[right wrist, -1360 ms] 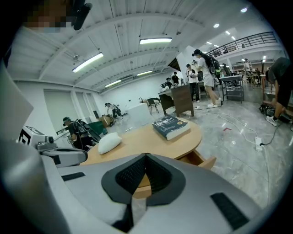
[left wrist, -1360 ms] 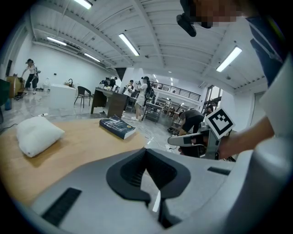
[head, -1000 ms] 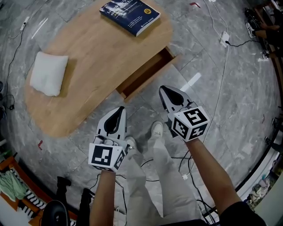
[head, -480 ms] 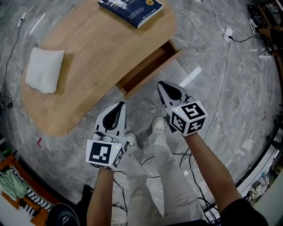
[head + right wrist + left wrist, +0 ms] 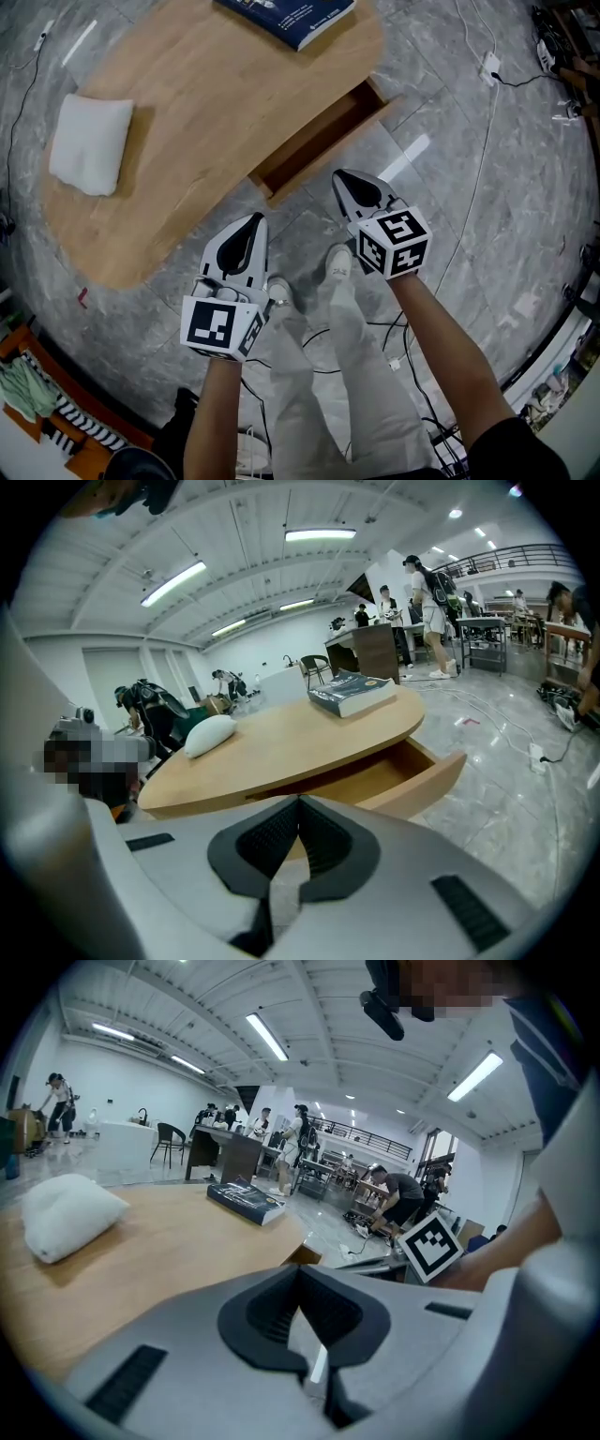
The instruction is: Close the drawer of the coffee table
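Observation:
The oval wooden coffee table (image 5: 187, 112) has its drawer (image 5: 323, 141) pulled out on the near right side, showing an empty wooden inside. My right gripper (image 5: 339, 176) hovers just in front of the drawer front (image 5: 422, 778), a short gap away, jaws shut on nothing. My left gripper (image 5: 254, 222) hangs lower left, by the table's near edge, also shut and empty. In the left gripper view the tabletop (image 5: 159, 1251) lies ahead of the left gripper (image 5: 300, 1271). The right gripper (image 5: 300, 803) points at the open drawer.
A dark blue book (image 5: 291, 14) lies at the table's far edge and a white pillow (image 5: 89, 141) on its left end. The person's legs and shoes (image 5: 336, 265) stand on the grey marble floor below the grippers. Cables (image 5: 478, 103) trail at right. People and desks fill the background.
Both grippers have edged forward towards the table, the right one nearer the drawer front. The drawer stands just as far open.

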{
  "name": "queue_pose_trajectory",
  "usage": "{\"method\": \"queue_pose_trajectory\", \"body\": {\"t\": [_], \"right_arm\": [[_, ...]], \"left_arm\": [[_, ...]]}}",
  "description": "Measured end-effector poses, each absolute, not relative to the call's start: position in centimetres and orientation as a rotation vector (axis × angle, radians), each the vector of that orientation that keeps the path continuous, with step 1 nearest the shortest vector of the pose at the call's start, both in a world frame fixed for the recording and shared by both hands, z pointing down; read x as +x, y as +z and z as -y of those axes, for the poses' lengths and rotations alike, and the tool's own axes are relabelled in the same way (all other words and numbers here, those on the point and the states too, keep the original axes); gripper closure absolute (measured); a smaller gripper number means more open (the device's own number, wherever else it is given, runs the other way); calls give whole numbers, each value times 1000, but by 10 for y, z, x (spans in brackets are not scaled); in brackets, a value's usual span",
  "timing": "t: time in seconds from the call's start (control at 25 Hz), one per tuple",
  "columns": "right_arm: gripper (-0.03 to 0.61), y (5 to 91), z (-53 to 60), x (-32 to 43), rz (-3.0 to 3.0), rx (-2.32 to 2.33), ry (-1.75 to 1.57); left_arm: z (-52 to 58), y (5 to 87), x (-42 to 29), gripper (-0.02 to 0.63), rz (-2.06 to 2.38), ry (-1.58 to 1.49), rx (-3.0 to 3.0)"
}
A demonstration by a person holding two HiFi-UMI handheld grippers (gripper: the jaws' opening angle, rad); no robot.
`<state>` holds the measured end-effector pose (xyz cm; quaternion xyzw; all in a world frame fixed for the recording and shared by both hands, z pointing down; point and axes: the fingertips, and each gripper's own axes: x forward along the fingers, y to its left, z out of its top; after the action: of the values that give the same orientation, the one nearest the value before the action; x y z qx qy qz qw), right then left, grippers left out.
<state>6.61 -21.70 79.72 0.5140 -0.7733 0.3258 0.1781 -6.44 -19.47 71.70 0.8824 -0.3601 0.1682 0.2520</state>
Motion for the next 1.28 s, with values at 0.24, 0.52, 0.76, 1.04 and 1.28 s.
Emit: {"method": "queue_pose_trajectory", "body": {"t": [0.24, 0.52, 0.76, 1.04, 1.28], "right_arm": [[568, 820, 222, 68, 2152, 1420, 897], [568, 849, 226, 69, 2110, 1367, 849], [568, 873, 227, 66, 2077, 1314, 824], [568, 889, 228, 65, 2059, 1282, 820], [568, 897, 228, 63, 2056, 1258, 807]], "left_arm": [[194, 729, -71, 612, 969, 490, 2391], [197, 735, -73, 612, 962, 504, 2384], [196, 742, -76, 612, 967, 508, 2370], [191, 751, -75, 612, 958, 514, 2357], [185, 755, -71, 612, 929, 522, 2362]]}}
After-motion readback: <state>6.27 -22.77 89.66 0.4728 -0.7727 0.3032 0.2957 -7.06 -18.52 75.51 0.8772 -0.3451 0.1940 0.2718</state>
